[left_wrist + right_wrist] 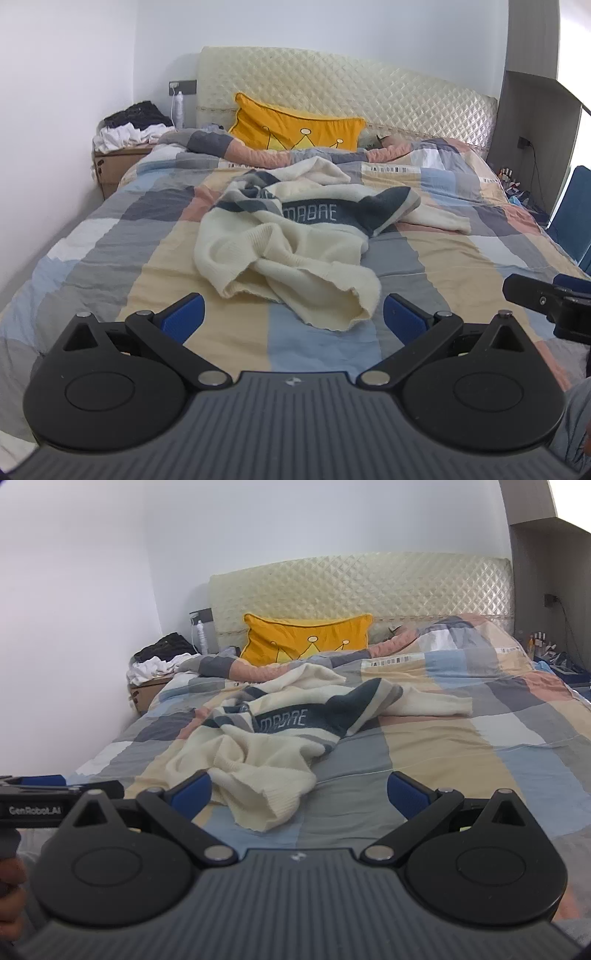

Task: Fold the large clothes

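A cream knitted sweater [295, 243] with dark blue and grey stripes and lettering lies crumpled in the middle of the bed; it also shows in the right wrist view [266, 753]. My left gripper [293, 319] is open and empty, its blue pads either side of the sweater's near hem, just short of it. My right gripper [299, 795] is open and empty, over the sweater's near right corner. The right gripper's body shows at the right edge of the left wrist view [554, 299]. The left gripper's body shows at the left edge of the right wrist view [55, 797].
The bed has a patchwork quilt [110, 236] in blue, grey, beige and pink. A yellow crown pillow [295, 129] leans on the quilted headboard [369, 92]. A pile of clothes [129, 125] sits on a box at the left. A blue chair [576, 214] stands at the right.
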Demonstrator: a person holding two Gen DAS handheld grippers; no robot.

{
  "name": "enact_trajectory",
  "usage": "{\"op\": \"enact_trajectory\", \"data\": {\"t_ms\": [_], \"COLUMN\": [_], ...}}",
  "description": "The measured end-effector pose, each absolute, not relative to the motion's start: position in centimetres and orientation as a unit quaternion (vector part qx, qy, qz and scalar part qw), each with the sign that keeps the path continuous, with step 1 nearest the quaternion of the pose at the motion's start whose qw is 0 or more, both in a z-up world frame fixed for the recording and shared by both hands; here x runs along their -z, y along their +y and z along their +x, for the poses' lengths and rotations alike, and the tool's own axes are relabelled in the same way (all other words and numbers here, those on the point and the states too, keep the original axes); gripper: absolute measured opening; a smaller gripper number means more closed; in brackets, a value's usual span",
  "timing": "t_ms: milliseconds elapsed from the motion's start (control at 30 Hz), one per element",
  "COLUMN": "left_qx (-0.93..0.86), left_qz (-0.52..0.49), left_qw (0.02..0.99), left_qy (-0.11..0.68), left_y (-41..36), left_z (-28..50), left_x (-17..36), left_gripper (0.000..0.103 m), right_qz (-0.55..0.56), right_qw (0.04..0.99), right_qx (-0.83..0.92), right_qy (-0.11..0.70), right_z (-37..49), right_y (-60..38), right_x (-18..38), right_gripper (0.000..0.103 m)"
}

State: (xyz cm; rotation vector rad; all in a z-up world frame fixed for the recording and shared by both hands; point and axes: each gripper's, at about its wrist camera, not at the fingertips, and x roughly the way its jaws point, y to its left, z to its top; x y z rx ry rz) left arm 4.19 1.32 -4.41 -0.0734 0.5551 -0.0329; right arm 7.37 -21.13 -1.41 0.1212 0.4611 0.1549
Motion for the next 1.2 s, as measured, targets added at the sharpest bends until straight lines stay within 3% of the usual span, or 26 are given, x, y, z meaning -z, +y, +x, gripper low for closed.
{"op": "enact_trajectory", "data": {"t_ms": [633,900,1200], "left_qx": [0.028,0.045,0.078], "left_qz": [-0.070,-0.042,-0.051], "left_qw": [0.953,0.953,0.940], "left_qy": [0.294,0.297,0.329], "left_y": [3.0,4.7,6.9], "left_z": [8.5,18.0,35.3], "left_x": [5.5,3.8,3.6], "left_gripper": [0.103,0.103,0.103], "right_qz": [0.079,0.075,0.024], "right_qw": [0.960,0.961,0.954], "right_qx": [-0.095,-0.105,-0.136], "right_qy": [0.251,0.244,0.265], "right_z": [9.8,15.8,28.2], "right_y": [-20.8,-22.7,-22.9], "right_x": [3.2,2.4,3.6], "right_gripper": [0.103,0.103,0.103]}}
